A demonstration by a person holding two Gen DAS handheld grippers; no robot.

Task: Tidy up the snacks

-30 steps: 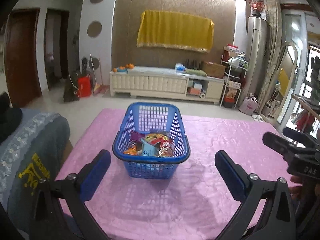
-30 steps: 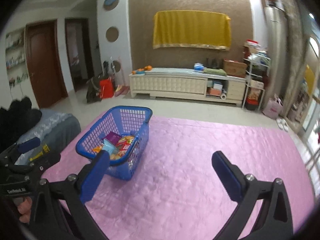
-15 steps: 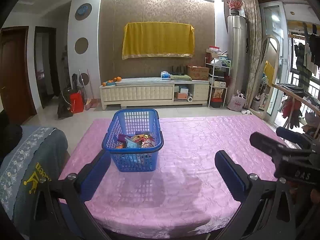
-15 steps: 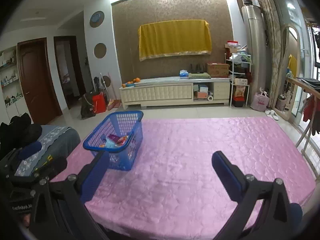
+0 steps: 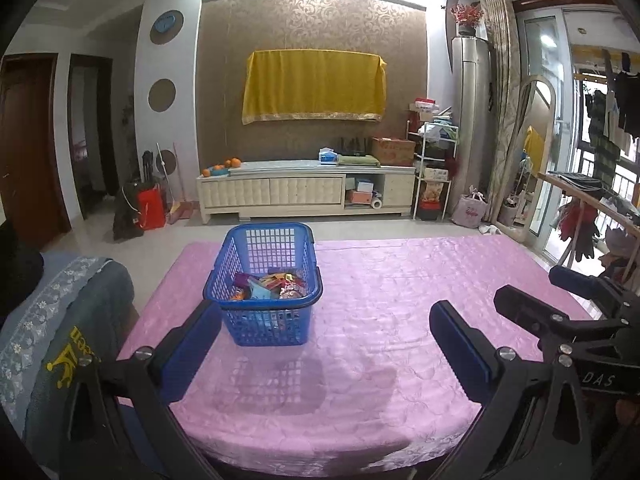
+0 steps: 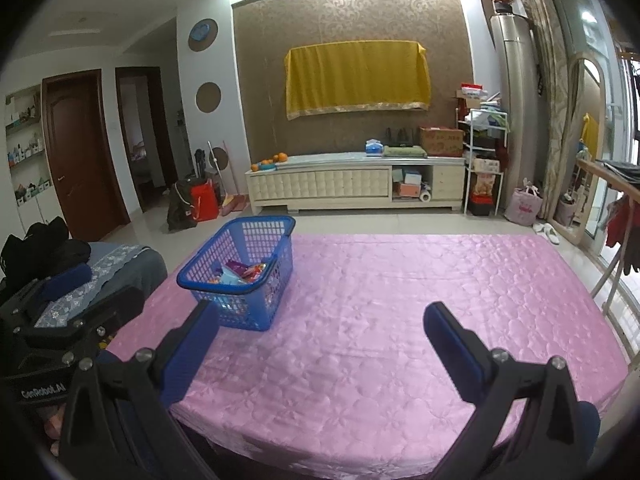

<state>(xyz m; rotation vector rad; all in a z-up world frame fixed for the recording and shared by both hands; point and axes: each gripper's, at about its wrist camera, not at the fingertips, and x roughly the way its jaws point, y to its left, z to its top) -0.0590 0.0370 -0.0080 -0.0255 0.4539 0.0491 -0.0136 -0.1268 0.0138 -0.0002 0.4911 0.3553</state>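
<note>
Blue basket (image 5: 264,300) upright on pink tabletop (image 5: 400,320), left of centre; snack packets (image 5: 272,286) piled inside, none outside. Left claw (image 5: 326,348) spread wide, empty, hovering near tabletop's front edge just short of basket; right claw (image 6: 320,344) likewise spread, empty, basket (image 6: 240,276) off to its left.

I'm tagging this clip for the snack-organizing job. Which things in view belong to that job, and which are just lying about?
Part of the job:
- blue basket on the pink tablecloth
- snack packets inside it
- left gripper and right gripper, both open and empty

Just lying about:
- oranges on the TV cabinet
- cardboard box
- red bag on the floor
</note>
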